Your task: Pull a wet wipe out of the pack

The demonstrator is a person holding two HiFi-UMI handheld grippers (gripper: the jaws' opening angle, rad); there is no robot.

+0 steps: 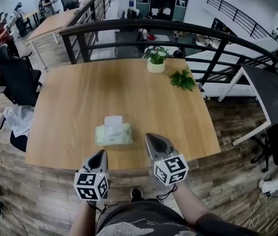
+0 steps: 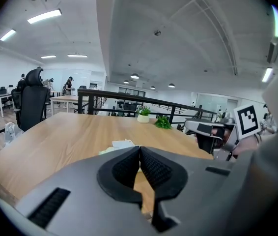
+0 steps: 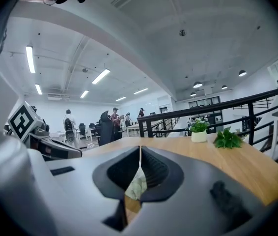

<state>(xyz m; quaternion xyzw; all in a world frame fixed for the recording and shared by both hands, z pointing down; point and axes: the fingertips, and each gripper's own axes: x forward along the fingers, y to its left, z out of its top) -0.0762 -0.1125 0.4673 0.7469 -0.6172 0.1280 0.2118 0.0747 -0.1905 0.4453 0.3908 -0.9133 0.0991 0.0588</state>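
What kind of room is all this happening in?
Most likely an open-plan office on an upper floor: a black office chair beside the wooden table, a black railing behind it, and people at long desks beyond.

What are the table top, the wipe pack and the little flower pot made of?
Table top: likely wood or laminate, matte, grain lines visible. Wet wipe pack: soft pale-green plastic film, apparently, slightly crumpled. Flower pot: smooth white, perhaps ceramic.
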